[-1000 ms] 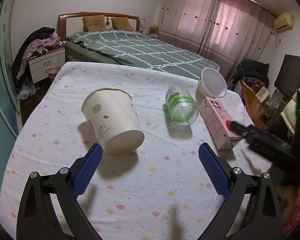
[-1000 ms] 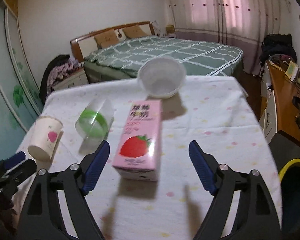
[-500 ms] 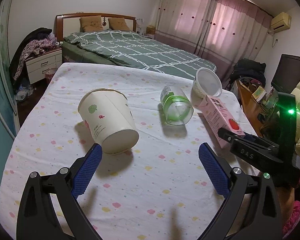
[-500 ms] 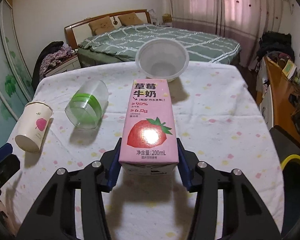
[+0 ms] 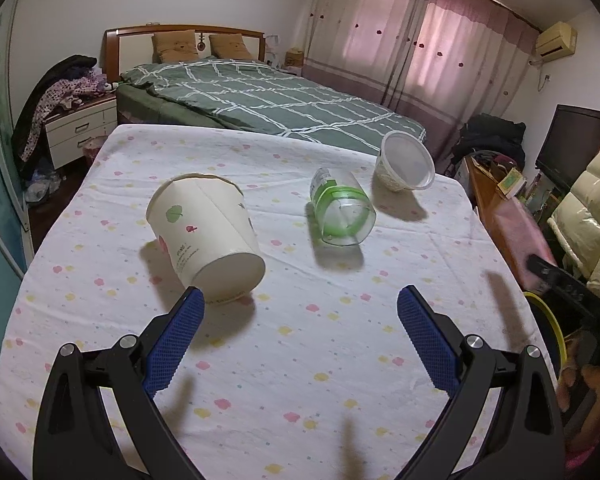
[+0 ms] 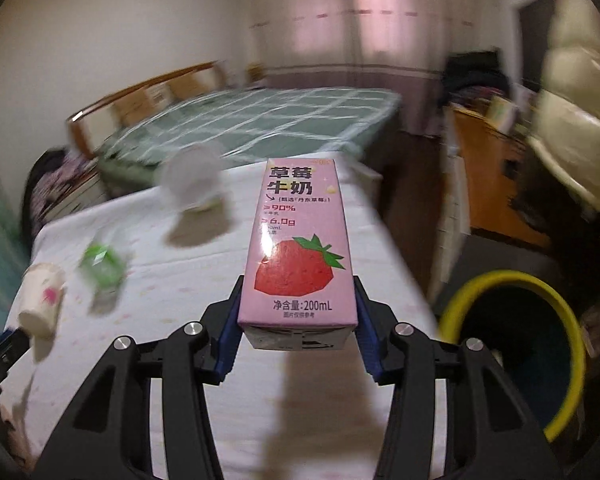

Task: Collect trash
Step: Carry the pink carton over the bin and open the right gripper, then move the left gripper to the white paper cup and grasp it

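Right tool [image 6: 298,330] clamped on pink milk carton [image 6: 300,248], above bench [image 6: 172,280]. Left tool [image 5: 300,336] spread wide, empty, near paper cup [image 5: 206,232].

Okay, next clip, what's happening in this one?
A person with a gripper in each hand is clearing trash off a table. The right gripper is clamped on a pink strawberry milk carton, held above the table edge near a yellow-rimmed bin. The left gripper is open just short of a tipped paper cup. A clear plastic cup and a plastic bowl lie on the tablecloth.
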### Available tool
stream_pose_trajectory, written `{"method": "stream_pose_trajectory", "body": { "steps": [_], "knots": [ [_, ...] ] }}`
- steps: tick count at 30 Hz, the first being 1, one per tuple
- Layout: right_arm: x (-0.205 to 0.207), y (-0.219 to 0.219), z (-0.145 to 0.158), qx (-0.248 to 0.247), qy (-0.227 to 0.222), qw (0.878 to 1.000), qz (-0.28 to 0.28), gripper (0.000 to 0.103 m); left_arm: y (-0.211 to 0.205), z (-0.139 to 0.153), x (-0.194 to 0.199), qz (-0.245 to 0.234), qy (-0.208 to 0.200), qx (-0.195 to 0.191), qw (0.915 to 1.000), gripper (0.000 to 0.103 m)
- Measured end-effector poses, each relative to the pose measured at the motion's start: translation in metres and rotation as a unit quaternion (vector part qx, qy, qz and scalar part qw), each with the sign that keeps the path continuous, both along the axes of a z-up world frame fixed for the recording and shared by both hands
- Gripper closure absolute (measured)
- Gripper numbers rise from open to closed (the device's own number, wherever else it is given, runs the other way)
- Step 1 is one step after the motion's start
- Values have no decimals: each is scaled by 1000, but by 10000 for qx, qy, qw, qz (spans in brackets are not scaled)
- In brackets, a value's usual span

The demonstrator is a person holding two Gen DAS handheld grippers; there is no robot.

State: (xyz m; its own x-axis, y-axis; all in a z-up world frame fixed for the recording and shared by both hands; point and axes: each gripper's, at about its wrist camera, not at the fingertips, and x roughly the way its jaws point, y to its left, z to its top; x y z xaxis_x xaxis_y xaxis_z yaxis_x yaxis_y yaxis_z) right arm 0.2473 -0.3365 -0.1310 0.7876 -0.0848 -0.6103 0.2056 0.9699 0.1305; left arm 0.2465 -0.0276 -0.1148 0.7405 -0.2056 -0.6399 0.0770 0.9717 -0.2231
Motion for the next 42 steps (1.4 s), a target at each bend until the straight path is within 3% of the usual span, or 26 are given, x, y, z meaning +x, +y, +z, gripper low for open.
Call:
{"method": "stream_pose_trajectory", "body": {
  "steps": [7,16,17,19,30,35,42],
  "knots": [
    [-42,-87,-12,137,79,9877,-1556,56,-7,-3,1,-110,69,28,9999,7],
    [-61,-132,-40,354,387,9670,-2494,52,-8,-4,2,-85,72,59,9999,7],
    [-61,-135,-40,436,389,9656,-2533,47,-8,-4,2,-84,77,63,9999,7],
    [-64,-139,-40,503,321,9630,-2627,21,-8,-4,2,-85,81,54,9999,7],
    [-65,-128,-31,232,96,9677,-2508,20,2,-8,9,190,174,102,9996,7],
    [-65,-121,-27,109,-12,9717,-2362,18,24,-14,19,751,490,68,9959,7],
    [-62,-125,-29,369,-37,9749,-2193,17,23,-11,40,885,812,327,9922,7]
  ]
}}
